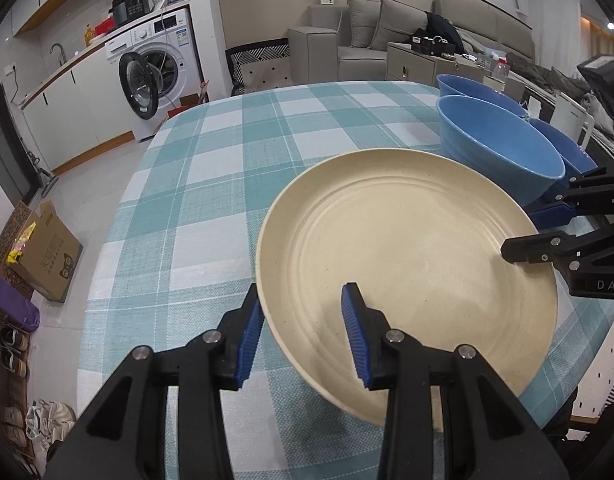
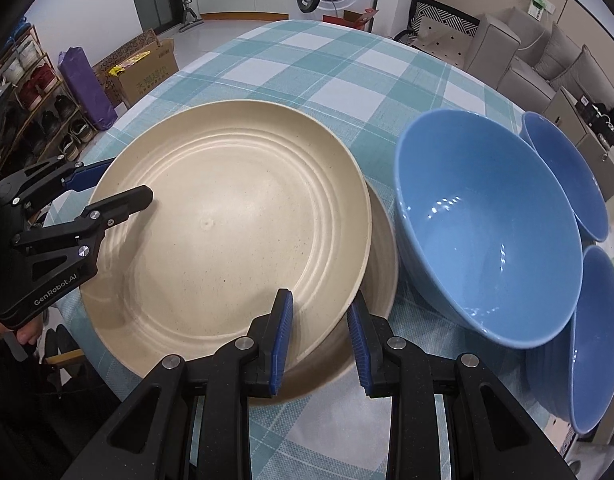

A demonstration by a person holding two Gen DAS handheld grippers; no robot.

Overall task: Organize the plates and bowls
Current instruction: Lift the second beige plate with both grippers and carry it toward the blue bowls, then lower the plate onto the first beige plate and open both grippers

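A cream ridged plate (image 1: 407,240) is held at opposite rims by both grippers. My left gripper (image 1: 303,338) is shut on its near rim, one blue pad outside and one inside. My right gripper (image 2: 320,338) is shut on the rim of the same plate (image 2: 227,220). A second cream plate (image 2: 383,264) lies under it, showing only as a crescent on the right. Right of the plates stand three blue bowls: a large one (image 2: 487,232), one behind it (image 2: 563,168) and one at the frame edge (image 2: 599,340). The other gripper shows in each view: the right gripper (image 1: 517,232), the left gripper (image 2: 125,182).
The table wears a teal and white checked cloth (image 1: 235,168). The large blue bowl (image 1: 503,152) sits close against the plates' right side. A cardboard box (image 1: 47,256) and shoes lie on the floor by the table. A washing machine (image 1: 155,80) and a sofa stand farther off.
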